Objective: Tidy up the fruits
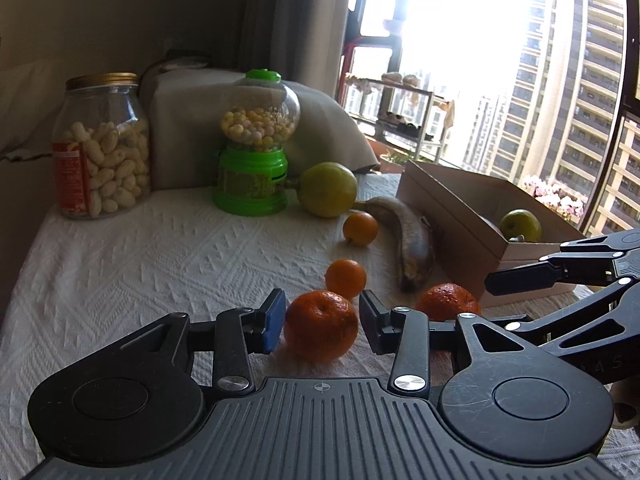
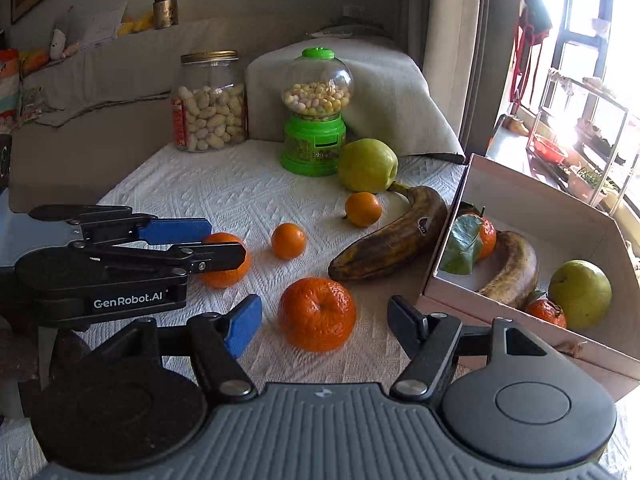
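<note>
**A:** Cardboard, pale, lid off: that's the box (image 2: pixel 532 216) at the table's right edge. What's in it?

**B:** Four pieces. A leafy tangerine (image 2: pixel 482 236) sits in its far corner, a browned banana (image 2: pixel 516 272) lies along the middle, a green apple (image 2: pixel 580 292) is by the near wall, and a small tangerine (image 2: pixel 546 312) is tucked between the banana and the apple.

**A:** And the other containers?

**B:** A glass jar (image 2: pixel 208 100) with a gold lid stands at the far left corner, packed nearly full with pale peanut-shaped pieces. Next to it along the far edge is a green candy dispenser (image 2: pixel 316 120), its clear globe about half full of pastel balls.

**A:** What's loose on the white cloth (image 2: pixel 224 184)?

**B:** A big green fruit (image 2: pixel 366 166) just beside the dispenser, a dark banana (image 2: pixel 392 236) running along the box's outer wall, two little oranges (image 2: pixel 288 241) in the middle, and two larger tangerines toward the near edge.

**A:** The grippers?

**B:** The right gripper (image 2: pixel 324 320) is spread wide, with the right tangerine (image 2: pixel 317 314) between its fingers and clear gaps on both sides. The left gripper (image 1: pixel 322 320) brackets the left tangerine (image 1: pixel 320 330) closely; the fruit rests on the cloth, and I can't tell whether the pads press it.
</note>
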